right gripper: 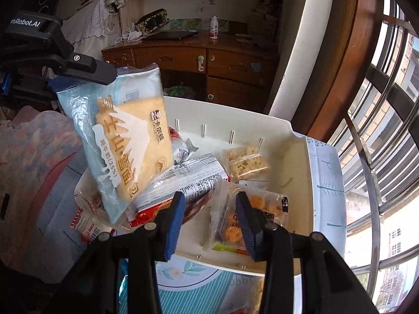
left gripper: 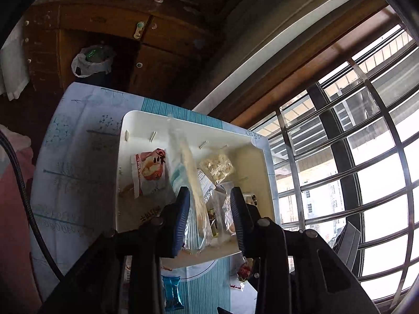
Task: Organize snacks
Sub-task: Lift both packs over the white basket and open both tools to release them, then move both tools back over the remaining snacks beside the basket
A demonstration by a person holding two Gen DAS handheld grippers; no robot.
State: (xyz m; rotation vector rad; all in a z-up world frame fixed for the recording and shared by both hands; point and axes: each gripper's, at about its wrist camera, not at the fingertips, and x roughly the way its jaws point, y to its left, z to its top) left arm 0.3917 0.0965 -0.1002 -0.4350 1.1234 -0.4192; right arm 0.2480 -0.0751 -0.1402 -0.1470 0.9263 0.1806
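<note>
Landmark: white bin on the patterned tablecloth, just beside the barred window.

Left gripper sits over the near-left part of the bin with the bread packet between its fingers. In the right wrist view the packet hangs from its top edge, long axis running down and slightly tilted, its lower end over the red-and-white wrapper inside the bin. The jaws are only slightly parted. The left pad appears to touch the film, the right one stands off it, so whether the grip is firm or slackening cannot be told.

Right gripper is at the bin's near wall, over the clear pack of orange biscuits. Its right finger overlaps that pack, with a modest gap between the jaws. Contact cannot be confirmed.

Other items in the bin: puffed-rice block toward the far wall, pink cake packet at the left.

Judgement: the left hand is the nearer, and the packet needs only to drop straight down.
</note>
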